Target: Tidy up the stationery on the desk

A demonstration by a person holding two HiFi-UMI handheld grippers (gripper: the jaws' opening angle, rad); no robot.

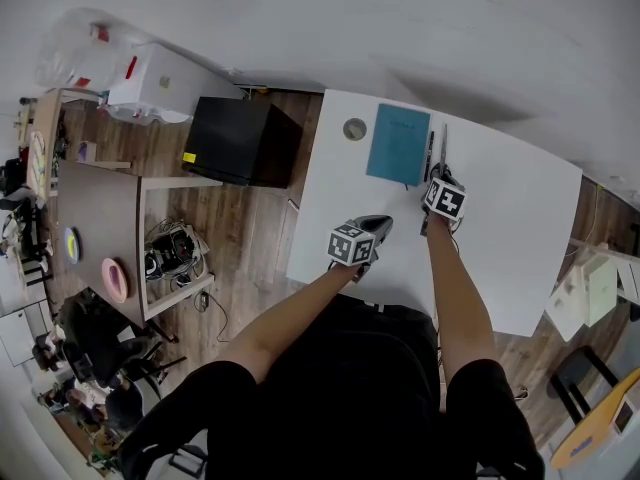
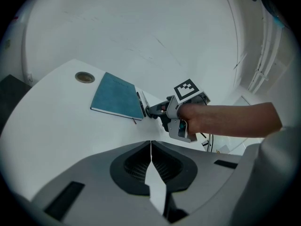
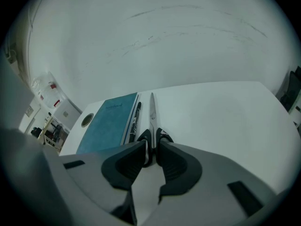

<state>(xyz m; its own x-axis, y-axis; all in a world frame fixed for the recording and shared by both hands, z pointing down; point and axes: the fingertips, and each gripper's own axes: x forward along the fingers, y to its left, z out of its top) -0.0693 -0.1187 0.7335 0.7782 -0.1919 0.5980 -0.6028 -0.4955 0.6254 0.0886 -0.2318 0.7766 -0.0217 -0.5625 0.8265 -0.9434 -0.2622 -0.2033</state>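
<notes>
The white desk (image 1: 520, 228) carries a teal notebook (image 1: 398, 144) lying flat near its far edge. The right gripper (image 3: 151, 146) is clamped on the black handles of the scissors (image 3: 152, 108), apparently aligning them parallel to the notebook. A black pen (image 3: 136, 117) lies between the two. The left gripper (image 2: 150, 149) is fully closed and empty, held clear above bare desk

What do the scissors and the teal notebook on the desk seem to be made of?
The scissors: blades look like bare steel, thin, grey and shiny; the handles are black, probably plastic. The notebook: a matte teal cover without glare, perhaps card or imitation leather; I cannot tell which.
</notes>
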